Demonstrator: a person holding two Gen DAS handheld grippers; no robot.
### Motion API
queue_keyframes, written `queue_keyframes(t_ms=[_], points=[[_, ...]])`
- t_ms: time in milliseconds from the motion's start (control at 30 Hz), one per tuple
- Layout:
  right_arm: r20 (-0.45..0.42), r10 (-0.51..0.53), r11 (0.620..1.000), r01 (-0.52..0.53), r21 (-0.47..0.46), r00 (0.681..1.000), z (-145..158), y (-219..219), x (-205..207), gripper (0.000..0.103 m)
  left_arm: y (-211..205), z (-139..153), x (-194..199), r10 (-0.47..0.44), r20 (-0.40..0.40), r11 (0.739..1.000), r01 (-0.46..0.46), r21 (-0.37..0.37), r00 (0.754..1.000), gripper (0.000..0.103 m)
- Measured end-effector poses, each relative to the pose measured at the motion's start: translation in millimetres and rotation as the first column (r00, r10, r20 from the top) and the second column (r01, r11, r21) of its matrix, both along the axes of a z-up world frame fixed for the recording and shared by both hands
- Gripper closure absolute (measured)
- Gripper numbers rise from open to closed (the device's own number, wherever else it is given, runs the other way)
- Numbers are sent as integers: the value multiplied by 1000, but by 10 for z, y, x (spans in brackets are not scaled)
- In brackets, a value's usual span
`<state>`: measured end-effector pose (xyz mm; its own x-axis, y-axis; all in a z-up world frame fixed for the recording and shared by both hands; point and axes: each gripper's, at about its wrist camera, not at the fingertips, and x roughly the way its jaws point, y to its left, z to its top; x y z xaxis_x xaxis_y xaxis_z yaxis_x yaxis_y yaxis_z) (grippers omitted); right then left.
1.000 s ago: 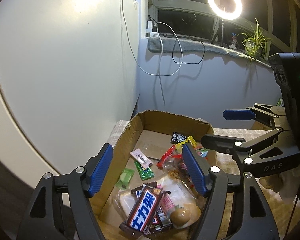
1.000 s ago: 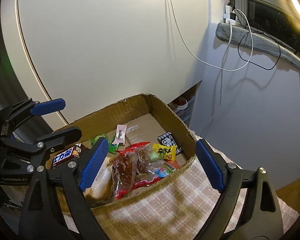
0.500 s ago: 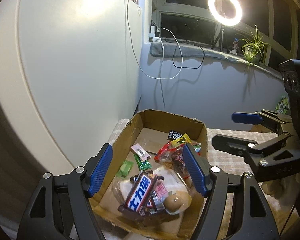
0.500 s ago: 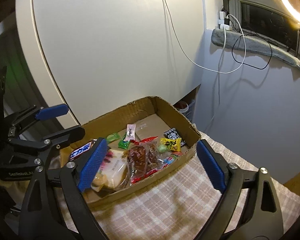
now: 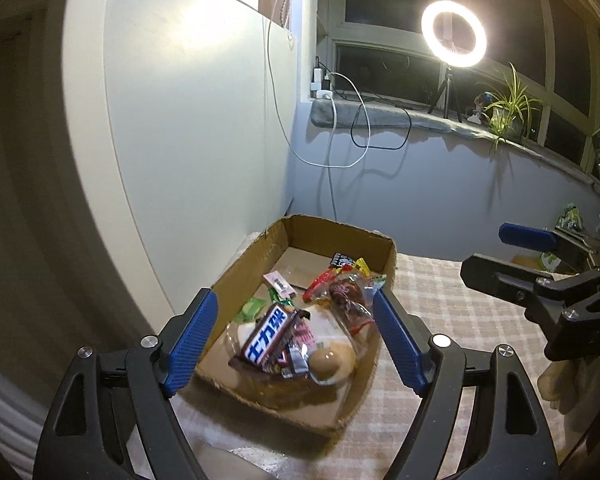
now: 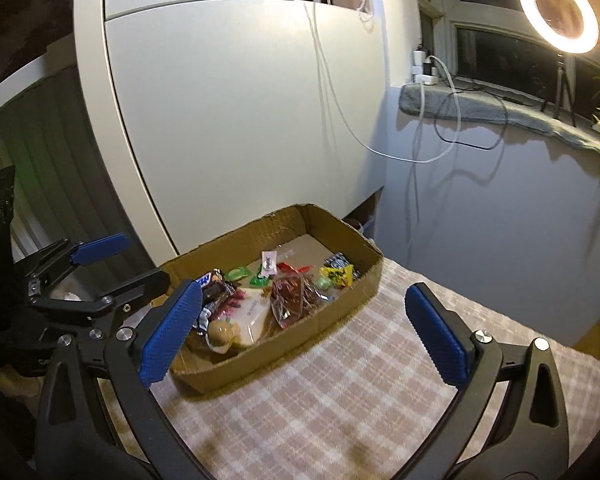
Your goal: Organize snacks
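A shallow cardboard box (image 5: 342,234) (image 6: 352,300) sits on a checked tablecloth and holds several snacks: a Snickers bar (image 5: 267,340) (image 6: 207,278), a bun in clear wrap (image 5: 332,362) (image 6: 220,332), a dark meat snack pack (image 5: 346,300) (image 6: 292,294), green candies (image 5: 252,308) and a yellow packet (image 6: 338,274). My left gripper (image 5: 296,340) is open and empty, above the box's near end. My right gripper (image 6: 304,332) is open and empty, above the cloth in front of the box. Each gripper shows in the other's view (image 5: 536,264) (image 6: 100,264).
A white cabinet panel (image 5: 188,132) stands right behind the box. The checked tablecloth (image 6: 340,400) spreads to the right. A windowsill with cables, a ring light (image 5: 454,34) and a plant (image 5: 508,108) runs along the back wall.
Both grippers have drawn back and up from the box, which now looks smaller and farther. Both stay open and empty. The snacks have not moved.
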<state>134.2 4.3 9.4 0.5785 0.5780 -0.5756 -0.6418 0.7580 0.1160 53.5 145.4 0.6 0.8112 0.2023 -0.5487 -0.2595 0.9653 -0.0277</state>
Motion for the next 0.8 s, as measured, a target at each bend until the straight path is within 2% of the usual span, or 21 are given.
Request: queue_keyframes(t_ms=[500, 800], points=[[60, -64, 996, 68, -64, 996, 20, -256, -432, 0, -211, 28, -221, 0, 8, 1000, 0, 2, 1000, 23], [35, -75, 996, 77, -44, 997, -22, -326, -451, 0, -211, 18, -283, 15, 0, 1000, -15, -1, 1000, 23]])
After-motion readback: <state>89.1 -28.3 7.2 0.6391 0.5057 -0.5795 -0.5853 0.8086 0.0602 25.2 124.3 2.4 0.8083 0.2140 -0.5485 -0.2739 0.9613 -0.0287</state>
